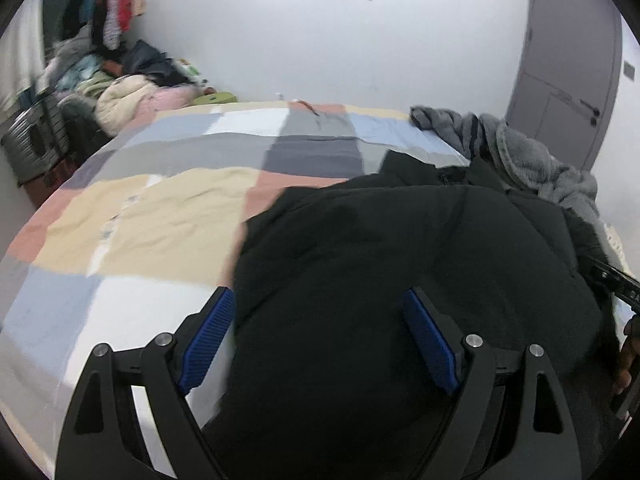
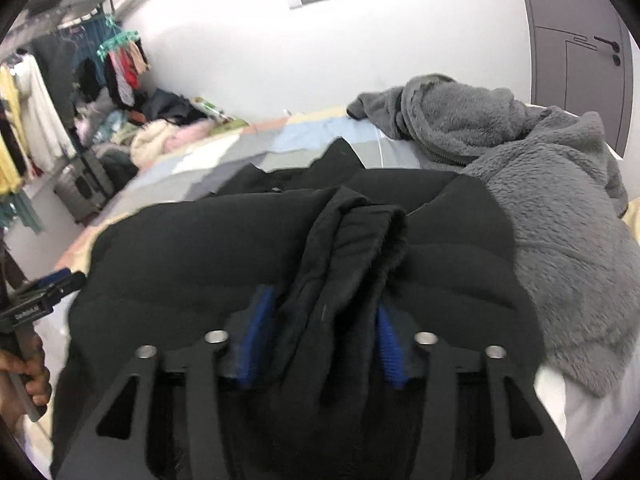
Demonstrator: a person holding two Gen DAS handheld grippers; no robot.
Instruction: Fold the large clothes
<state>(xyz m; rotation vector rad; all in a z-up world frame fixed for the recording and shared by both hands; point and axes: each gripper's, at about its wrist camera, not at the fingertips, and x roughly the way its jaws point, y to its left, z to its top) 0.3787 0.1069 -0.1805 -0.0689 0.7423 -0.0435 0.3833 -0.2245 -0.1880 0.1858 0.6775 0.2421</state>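
Black padded jacket [image 2: 248,240] lies on the patchwork bed [image 1: 160,216]; the right gripper [image 2: 320,316] clamps its bunched sleeve, the left gripper [image 1: 320,320] spread wide above it.

A bulky black padded jacket [image 2: 200,248] lay spread flat, its collar toward twelve o'clock, one bunched fold raised at centre.
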